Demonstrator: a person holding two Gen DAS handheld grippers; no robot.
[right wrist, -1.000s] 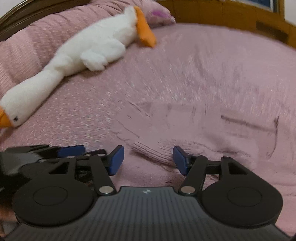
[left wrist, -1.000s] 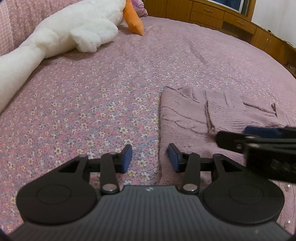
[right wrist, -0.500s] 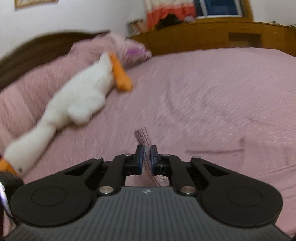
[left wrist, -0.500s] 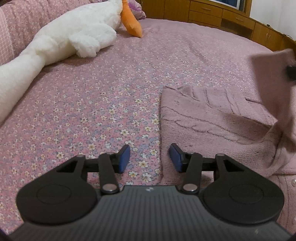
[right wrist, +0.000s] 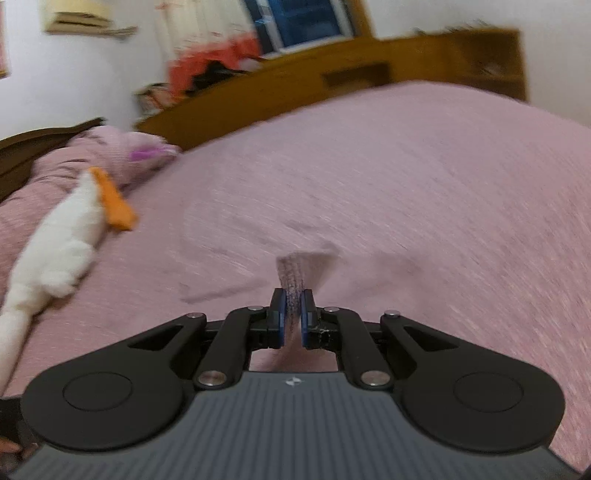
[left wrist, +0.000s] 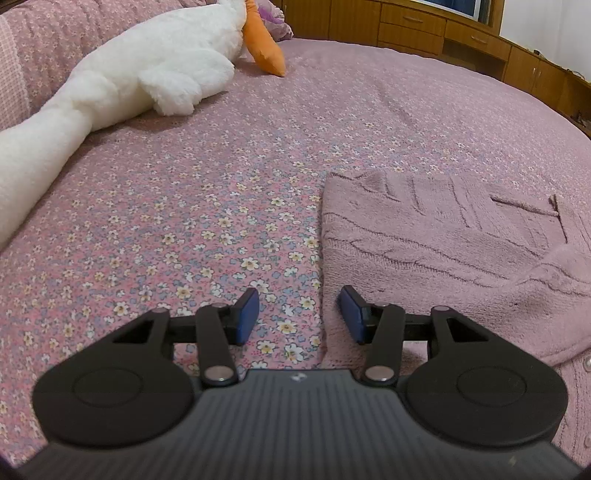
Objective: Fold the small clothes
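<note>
A small pink cable-knit sweater [left wrist: 436, 243] lies on the floral pink bedspread [left wrist: 207, 206], right of centre in the left wrist view. My left gripper [left wrist: 299, 317] is open and empty, low over the sweater's left edge, with its right finger above the knit. My right gripper [right wrist: 291, 317] is shut on a strip of the pink sweater [right wrist: 295, 277], a sleeve or edge, and holds it above the bed; this view is blurred. In the left wrist view a bunched fold of the sweater [left wrist: 554, 273] lies at the right.
A long white plush goose [left wrist: 122, 85] with an orange beak [left wrist: 264, 48] lies across the far left of the bed. It also shows in the right wrist view [right wrist: 62, 251]. Wooden cabinets [left wrist: 424, 22] run along the far side. A pink pillow [right wrist: 122, 155] lies at the head.
My right gripper shut on part of the sweater, lifted it and swung it away to the right, out of the left wrist view. The left gripper has stayed open and nearly still.
</note>
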